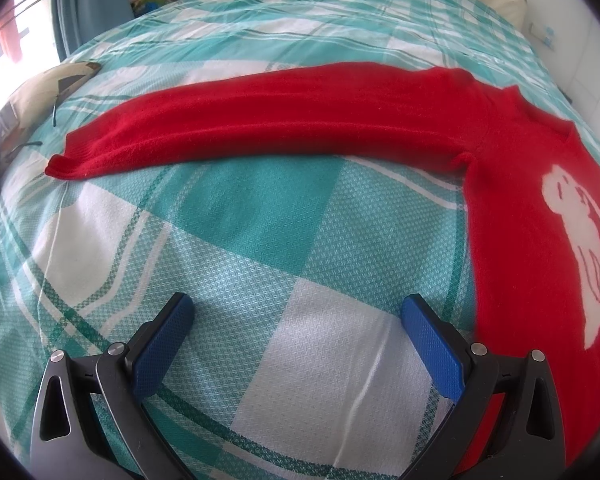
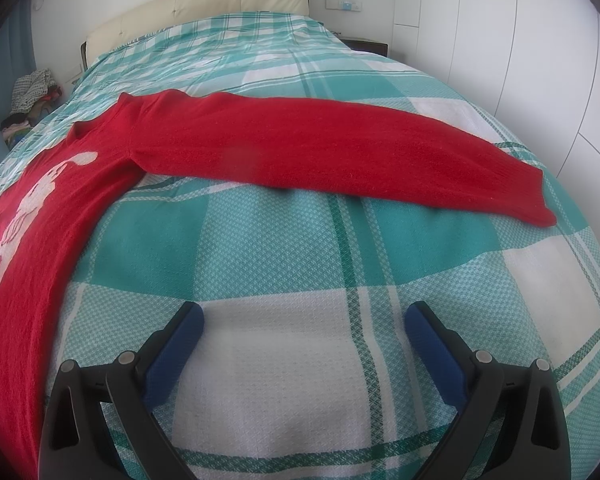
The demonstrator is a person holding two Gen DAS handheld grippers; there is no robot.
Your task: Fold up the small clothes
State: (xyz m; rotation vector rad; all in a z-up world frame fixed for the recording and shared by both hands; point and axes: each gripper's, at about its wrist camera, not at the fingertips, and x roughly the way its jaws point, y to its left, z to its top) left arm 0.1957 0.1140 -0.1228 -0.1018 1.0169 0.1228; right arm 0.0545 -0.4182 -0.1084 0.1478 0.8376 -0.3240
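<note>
Left gripper [image 1: 296,312] jaws spread wide, nothing between, above checked bedspread [image 1: 260,216]. Red sweater [image 1: 512,216] flat at right, white animal motif; sleeve [image 1: 260,120] extended leftward across bed.

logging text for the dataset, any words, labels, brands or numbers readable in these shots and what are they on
No readable text in either view.
Red knitted sweater: only a white animal figure, no lettering.
Small blue and white wall plate beside the cream headboard: too small and blurred to read.
Teal and white checked bedspread: pattern only.

Sweater [image 1: 512,184] flat on bedspread [image 1: 260,220], sleeves out sideways; headboard [image 2: 204,12] behind.
</note>
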